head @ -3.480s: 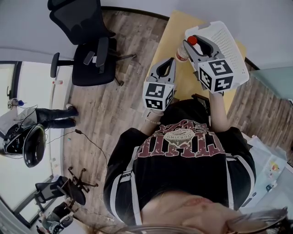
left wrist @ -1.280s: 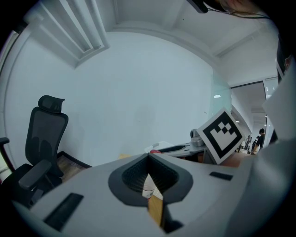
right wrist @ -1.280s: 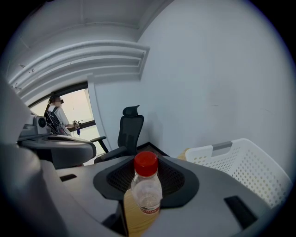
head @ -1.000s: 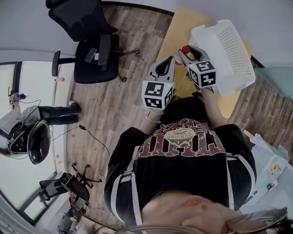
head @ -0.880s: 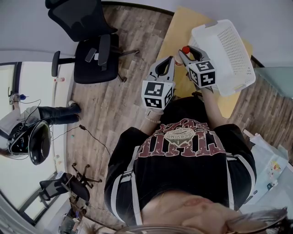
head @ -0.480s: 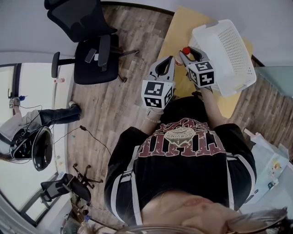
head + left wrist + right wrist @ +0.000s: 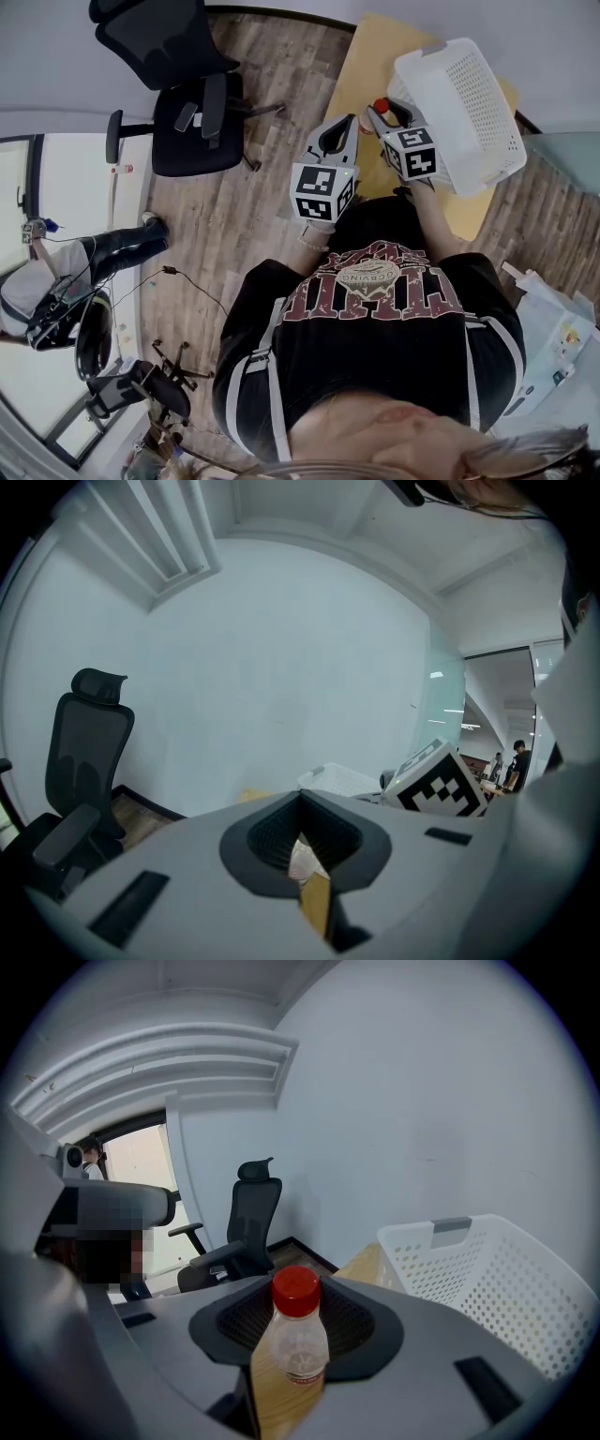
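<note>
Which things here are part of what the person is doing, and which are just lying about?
In hand: clear red-capped bottle, clamped in the right gripper; white basket beside it; wooden table below; left gripper, shut, nearby.
Lying about: black office chair; floor cable; another person at far left.

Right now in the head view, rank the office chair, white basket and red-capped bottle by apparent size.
1. office chair, marginally.
2. white basket; nearer the camera, so order unsure.
3. red-capped bottle, clearly smallest.

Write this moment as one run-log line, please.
left gripper: shut, empty | right gripper: shut on red-capped clear bottle | white basket: on wooden table, beside right gripper
</note>
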`<state>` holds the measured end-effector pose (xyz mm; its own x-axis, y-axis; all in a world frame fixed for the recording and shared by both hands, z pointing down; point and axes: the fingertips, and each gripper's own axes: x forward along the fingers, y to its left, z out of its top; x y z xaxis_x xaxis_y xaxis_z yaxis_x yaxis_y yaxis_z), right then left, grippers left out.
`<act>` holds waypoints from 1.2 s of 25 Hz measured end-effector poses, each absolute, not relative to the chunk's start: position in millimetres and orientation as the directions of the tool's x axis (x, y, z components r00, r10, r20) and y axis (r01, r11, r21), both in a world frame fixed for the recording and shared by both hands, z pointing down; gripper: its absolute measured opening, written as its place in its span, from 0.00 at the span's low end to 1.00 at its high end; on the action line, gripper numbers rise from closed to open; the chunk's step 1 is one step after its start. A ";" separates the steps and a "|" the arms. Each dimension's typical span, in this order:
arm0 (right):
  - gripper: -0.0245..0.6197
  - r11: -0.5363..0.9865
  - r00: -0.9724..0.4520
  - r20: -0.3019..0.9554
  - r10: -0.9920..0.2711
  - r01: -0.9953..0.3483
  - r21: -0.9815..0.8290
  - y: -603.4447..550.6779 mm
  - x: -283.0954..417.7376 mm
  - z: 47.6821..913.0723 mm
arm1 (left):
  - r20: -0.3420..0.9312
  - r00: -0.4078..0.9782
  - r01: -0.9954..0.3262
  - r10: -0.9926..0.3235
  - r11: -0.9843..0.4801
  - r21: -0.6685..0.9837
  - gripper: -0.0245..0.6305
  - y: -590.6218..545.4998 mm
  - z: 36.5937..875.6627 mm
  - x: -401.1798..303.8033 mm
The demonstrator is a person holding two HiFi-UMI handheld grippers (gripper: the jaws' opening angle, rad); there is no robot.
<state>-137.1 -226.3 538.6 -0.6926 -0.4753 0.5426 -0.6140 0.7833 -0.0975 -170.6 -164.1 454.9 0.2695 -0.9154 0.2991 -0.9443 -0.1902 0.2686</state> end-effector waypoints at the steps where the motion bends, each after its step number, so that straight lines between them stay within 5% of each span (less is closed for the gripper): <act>1: 0.29 0.784 -0.692 0.542 -0.477 -0.614 -0.095 -225.4 -136.8 539.0 | 0.298 0.272 -0.944 -0.915 -0.193 0.268 0.11 -164.1 454.5 -170.0; 30: 0.29 0.782 -0.685 0.523 -0.508 -0.621 -0.053 -201.0 -131.6 536.0 | 0.283 0.326 -0.930 -0.902 -0.252 0.266 0.11 -160.7 451.6 -153.0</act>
<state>-131.6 -201.0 536.0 -0.6848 -0.5079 0.5226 -0.6208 0.7822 -0.0532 -153.0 -160.7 451.6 0.3257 -0.9021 0.2831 -0.9303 -0.2522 0.2665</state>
